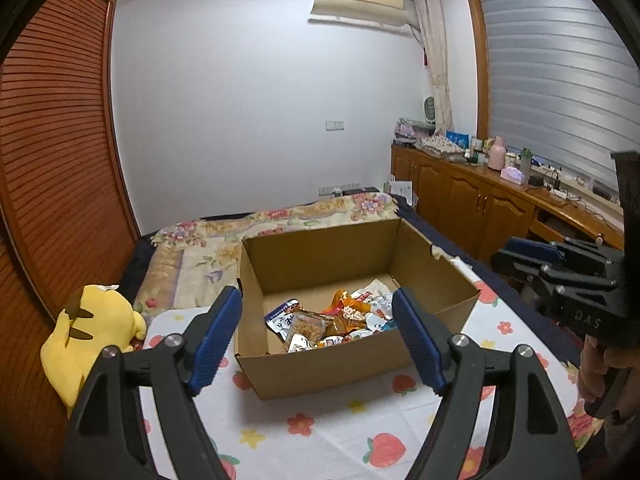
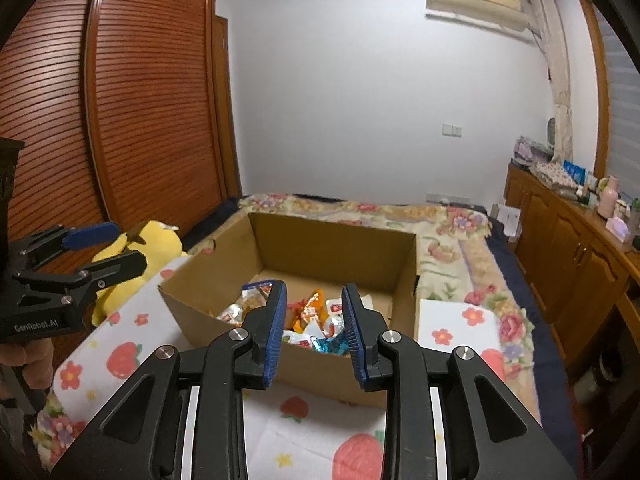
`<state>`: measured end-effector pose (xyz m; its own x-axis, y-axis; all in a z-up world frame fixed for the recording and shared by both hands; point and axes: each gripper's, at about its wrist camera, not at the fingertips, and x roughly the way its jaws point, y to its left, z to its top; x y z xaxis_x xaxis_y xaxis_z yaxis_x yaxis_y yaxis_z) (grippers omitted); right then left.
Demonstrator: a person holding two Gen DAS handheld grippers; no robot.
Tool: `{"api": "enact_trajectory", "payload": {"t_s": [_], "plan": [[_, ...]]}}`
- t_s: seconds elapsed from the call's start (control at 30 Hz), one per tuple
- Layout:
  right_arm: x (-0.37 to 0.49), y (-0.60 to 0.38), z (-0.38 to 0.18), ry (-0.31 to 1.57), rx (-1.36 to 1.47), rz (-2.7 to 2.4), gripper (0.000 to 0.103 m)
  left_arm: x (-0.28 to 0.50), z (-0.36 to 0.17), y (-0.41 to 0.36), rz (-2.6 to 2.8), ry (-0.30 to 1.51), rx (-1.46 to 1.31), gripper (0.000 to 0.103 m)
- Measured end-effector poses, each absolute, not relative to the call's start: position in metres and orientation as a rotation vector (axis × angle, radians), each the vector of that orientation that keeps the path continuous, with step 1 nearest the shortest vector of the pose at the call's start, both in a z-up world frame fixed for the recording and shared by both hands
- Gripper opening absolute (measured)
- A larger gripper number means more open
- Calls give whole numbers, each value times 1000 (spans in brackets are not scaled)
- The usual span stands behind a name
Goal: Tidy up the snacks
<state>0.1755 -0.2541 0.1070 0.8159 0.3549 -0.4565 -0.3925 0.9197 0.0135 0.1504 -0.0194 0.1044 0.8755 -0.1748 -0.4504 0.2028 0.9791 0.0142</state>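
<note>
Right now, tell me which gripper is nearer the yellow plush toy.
Left. The left gripper hangs before the cardboard box, with the yellow plush toy close on its left; the right gripper sits farther right of it.

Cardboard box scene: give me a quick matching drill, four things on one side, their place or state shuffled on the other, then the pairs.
Things:
1. snack packets
2. yellow plush toy
3. left gripper
4. pink bottle

Places or states:
A. fingers apart, nothing between them
B. piled inside the cardboard box
C. on the wooden cabinet under the window
D. lying on the bed beside the box, towards the wardrobe

Pairs: 1-B, 2-D, 3-A, 4-C
</note>
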Motion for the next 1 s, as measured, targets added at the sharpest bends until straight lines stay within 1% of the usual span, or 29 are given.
{"api": "enact_trajectory", "payload": {"t_s": [0.03, 0.1, 0.13, 0.17, 0.2, 0.33, 0.4, 0.53, 0.57, 0.6, 0.63, 1.0], "plan": [[171, -255, 109, 466, -79, 396, 35, 145, 107, -20, -201, 460, 63, 80], [160, -257, 112, 459, -70, 394, 40, 136, 111, -23, -207, 449, 71, 90], [155, -258, 113, 456, -69, 394, 44, 130, 112, -25, -210, 436, 80, 92], [150, -258, 114, 448, -75, 390, 53, 125, 113, -27, -211, 424, 88, 97], [145, -258, 115, 436, -83, 381, 61, 120, 113, -29, -210, 410, 96, 100], [130, -255, 118, 403, -96, 361, 73, 113, 110, -36, -189, 412, 98, 101], [124, -255, 118, 392, -90, 347, 83, 110, 107, -36, -180, 418, 89, 103], [115, -255, 117, 385, -88, 333, 91, 100, 102, -33, -146, 412, 67, 103], [112, -255, 116, 382, -90, 327, 94, 98, 101, -31, -135, 415, 60, 103], [110, -256, 115, 380, -92, 321, 100, 95, 99, -29, -125, 412, 54, 103], [107, -256, 113, 379, -95, 314, 103, 91, 97, -29, -115, 407, 50, 103], [79, -270, 96, 395, -72, 270, 103, 60, 83, -22, -51, 386, 44, 103]]}}
